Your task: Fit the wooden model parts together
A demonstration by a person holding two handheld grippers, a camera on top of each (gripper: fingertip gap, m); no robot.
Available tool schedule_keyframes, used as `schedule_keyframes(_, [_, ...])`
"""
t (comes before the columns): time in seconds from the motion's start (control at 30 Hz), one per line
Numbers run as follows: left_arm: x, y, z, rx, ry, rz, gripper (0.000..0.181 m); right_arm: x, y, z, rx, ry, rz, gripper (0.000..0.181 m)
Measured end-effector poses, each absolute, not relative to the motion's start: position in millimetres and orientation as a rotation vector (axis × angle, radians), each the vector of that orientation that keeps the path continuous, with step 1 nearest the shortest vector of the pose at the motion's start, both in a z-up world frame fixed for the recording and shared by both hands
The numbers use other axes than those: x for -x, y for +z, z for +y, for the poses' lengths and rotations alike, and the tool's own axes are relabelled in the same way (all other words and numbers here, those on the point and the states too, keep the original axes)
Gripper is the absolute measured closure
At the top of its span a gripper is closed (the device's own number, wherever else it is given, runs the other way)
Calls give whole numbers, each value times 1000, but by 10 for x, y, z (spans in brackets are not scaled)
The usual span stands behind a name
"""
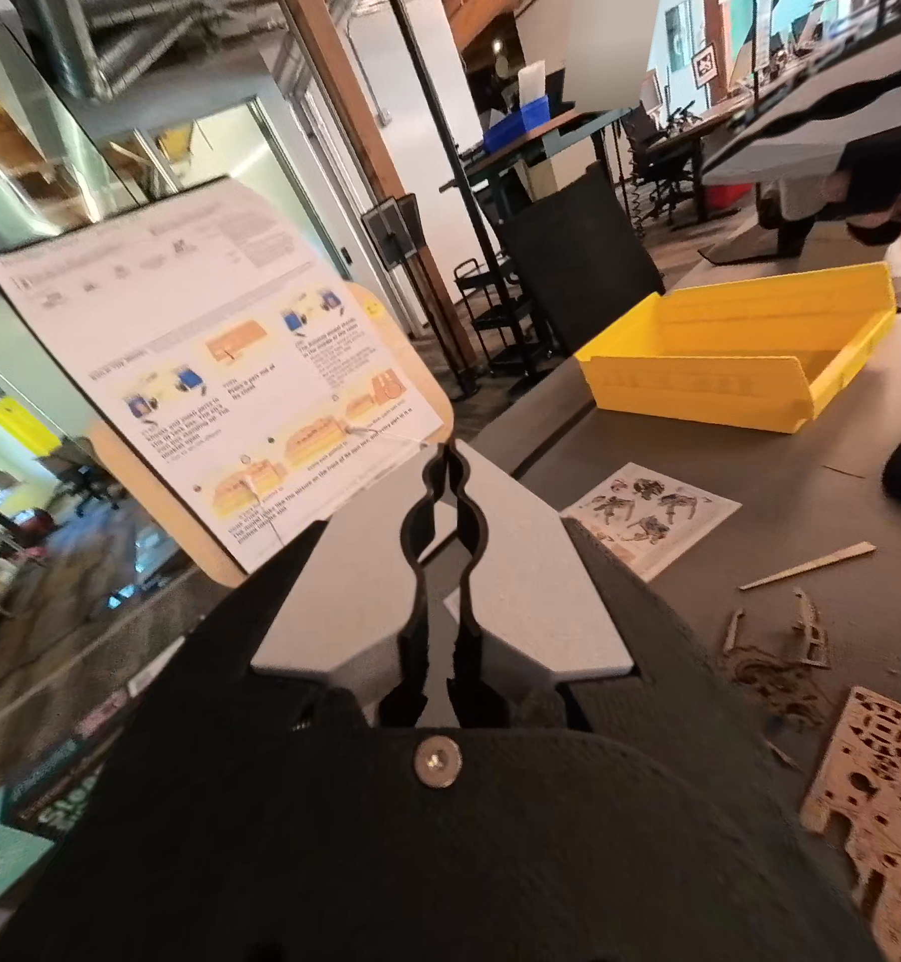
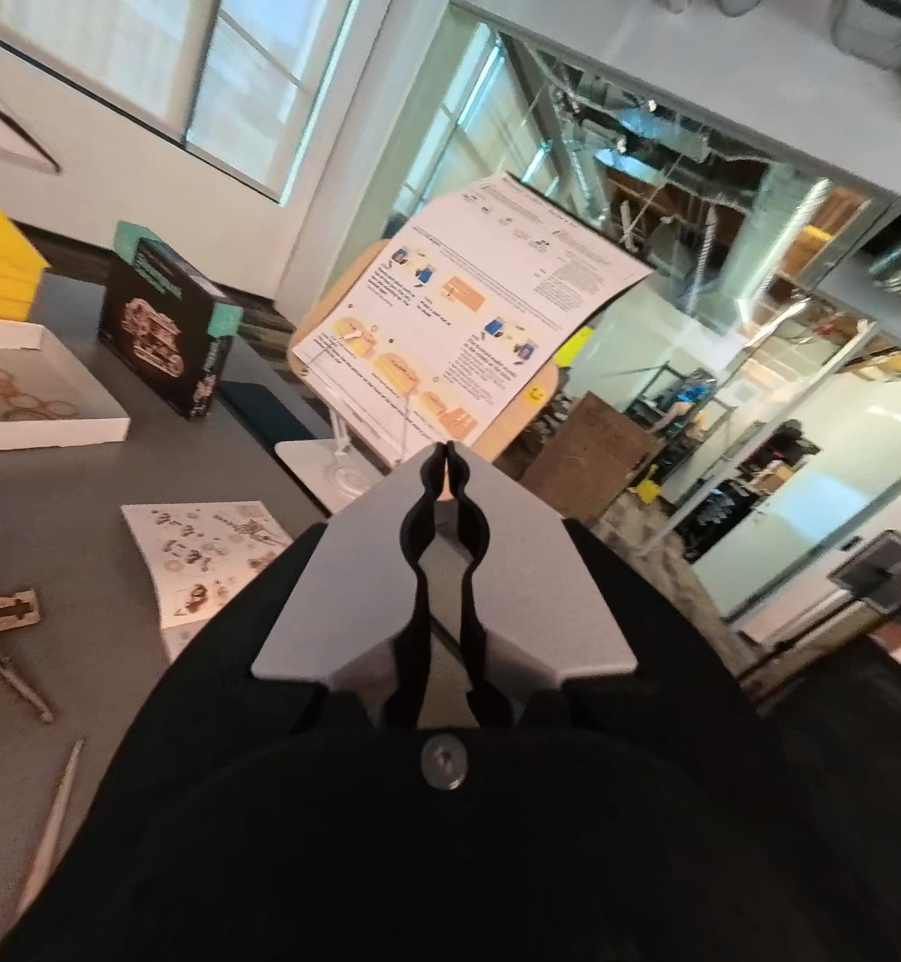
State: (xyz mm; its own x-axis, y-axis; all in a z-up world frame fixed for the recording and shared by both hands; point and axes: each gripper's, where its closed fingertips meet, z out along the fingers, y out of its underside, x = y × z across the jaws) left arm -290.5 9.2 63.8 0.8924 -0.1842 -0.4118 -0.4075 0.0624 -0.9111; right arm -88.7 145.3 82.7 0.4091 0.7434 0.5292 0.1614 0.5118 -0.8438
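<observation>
My left gripper [image 1: 451,448] is shut and empty, raised above the grey table and pointing at an instruction sheet [image 1: 219,364] on a stand. My right gripper [image 2: 447,448] is shut and empty too, facing the same sheet [image 2: 469,317]. Small wooden model parts [image 1: 781,640] lie on the table at the right of the left wrist view, with a punched-out wooden sheet [image 1: 875,796] and a thin wooden strip [image 1: 807,565]. In the right wrist view, wooden parts [image 2: 0,630] lie at the left edge. The other gripper [image 1: 813,119] shows top right in the left wrist view.
A yellow bin [image 1: 740,354] stands at the back right of the table. A printed parts leaflet [image 1: 651,513] [image 2: 203,552] lies flat. A black kit box [image 2: 167,323] stands upright beside a white tray [image 2: 47,411] holding wooden rings. The stand's white base [image 2: 328,473] sits near the table edge.
</observation>
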Motion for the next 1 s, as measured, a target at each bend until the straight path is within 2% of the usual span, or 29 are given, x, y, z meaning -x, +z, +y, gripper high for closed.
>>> schedule_keyframes(0.13, [3046, 577, 87, 1598, 126, 437, 181, 1084, 499, 1448, 1089, 611, -1232, 180])
schedule_keyframes(0.3, [3167, 572, 40, 1653, 71, 380, 167, 1657, -166, 1278, 1320, 892, -1360, 134])
schedule_keyframes(0.4, [3227, 613, 0, 1650, 57, 366, 163, 2059, -748, 1069, 1411, 946, -1476, 124])
schedule_keyframes(0.57, [3204, 616, -21, 1656, 0, 370, 166, 2393, -1554, 1226, 1570, 718, -1545, 128])
schedule_keyframes(0.67, [3163, 569, -17, 1679, -18, 387, 165, 2476, -1686, 1384, 1638, 685, -1502, 138])
schedule_keyframes(1.0, [3248, 517, -9, 1718, -17, 370, 162, 2552, -2127, 1307, 1689, 628, -1813, 137])
